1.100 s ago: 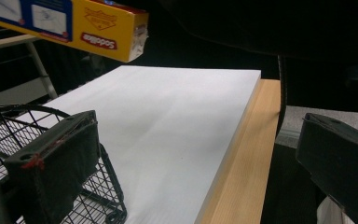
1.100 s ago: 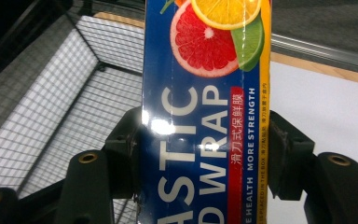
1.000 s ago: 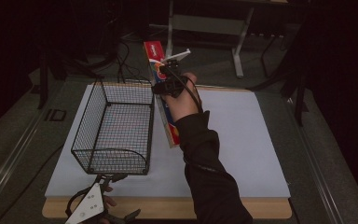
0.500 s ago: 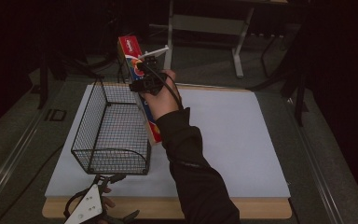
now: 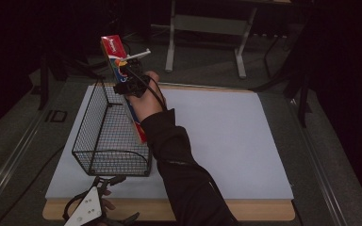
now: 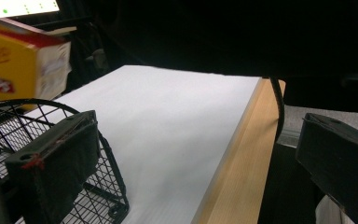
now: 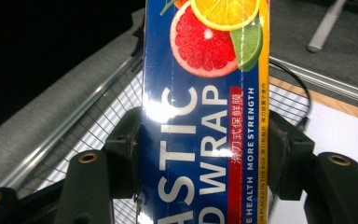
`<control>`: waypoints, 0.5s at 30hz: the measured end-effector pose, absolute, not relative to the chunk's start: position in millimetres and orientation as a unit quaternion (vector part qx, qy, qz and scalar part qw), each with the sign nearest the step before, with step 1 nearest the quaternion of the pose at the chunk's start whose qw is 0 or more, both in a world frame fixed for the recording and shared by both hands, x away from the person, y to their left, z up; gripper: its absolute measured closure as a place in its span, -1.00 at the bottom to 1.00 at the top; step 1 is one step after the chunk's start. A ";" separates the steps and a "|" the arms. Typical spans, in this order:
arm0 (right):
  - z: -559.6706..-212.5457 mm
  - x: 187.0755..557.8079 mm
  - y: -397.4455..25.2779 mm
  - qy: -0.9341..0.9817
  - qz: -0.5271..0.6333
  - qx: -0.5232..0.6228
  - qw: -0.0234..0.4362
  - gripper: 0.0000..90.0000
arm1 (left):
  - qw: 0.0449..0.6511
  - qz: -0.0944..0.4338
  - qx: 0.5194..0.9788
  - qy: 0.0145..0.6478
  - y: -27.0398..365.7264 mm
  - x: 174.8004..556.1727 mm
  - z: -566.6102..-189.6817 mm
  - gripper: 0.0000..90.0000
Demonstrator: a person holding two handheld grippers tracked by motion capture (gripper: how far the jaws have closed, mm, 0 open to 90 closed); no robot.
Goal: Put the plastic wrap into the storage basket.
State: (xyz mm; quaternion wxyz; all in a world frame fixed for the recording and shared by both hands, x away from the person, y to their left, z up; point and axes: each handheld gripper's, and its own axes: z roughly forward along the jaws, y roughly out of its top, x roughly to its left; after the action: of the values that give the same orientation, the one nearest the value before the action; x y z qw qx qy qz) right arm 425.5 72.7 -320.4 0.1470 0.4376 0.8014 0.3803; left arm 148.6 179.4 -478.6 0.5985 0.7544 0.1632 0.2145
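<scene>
Above the right wall of the wire basket (image 5: 111,136), the right gripper (image 5: 131,87) is holding the long plastic wrap box (image 5: 122,80) tilted, upper end leaning up and away, jaws closed flat on its two narrow sides near mid-length, probably so it stays balanced while being steered over the rim. Near the table's (image 5: 226,141) front edge, the left gripper (image 5: 108,181) is waiting by the basket's near corner, jaws spread wide and gripping nothing, likely positioned to steady the basket.

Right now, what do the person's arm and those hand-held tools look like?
The right arm wears a long black sleeve. The right tool is black with a black cable looping over the hand and a pale plate on top. The left tool carries a grey three-cornered plate dotted with holes. Its jaws are thick black blocks.
</scene>
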 end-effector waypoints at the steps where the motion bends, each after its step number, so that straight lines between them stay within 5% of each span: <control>1: -321.7 426.2 74.9 0.799 0.386 0.436 0.146 -0.12 | 0.598 0.215 0.755 0.163 179.5 148.5 -478.6 -1.00; 15: -349.4 422.6 102.9 0.796 0.408 0.420 0.152 -0.12 | 0.598 0.217 0.755 0.161 181.0 146.4 -478.0 -1.00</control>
State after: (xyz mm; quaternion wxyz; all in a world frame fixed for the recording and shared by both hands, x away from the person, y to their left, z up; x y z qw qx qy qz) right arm 422.6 102.9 -349.4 0.1521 0.4202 0.7960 0.4083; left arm 146.4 181.0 -478.0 0.5980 0.7545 0.1612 0.2169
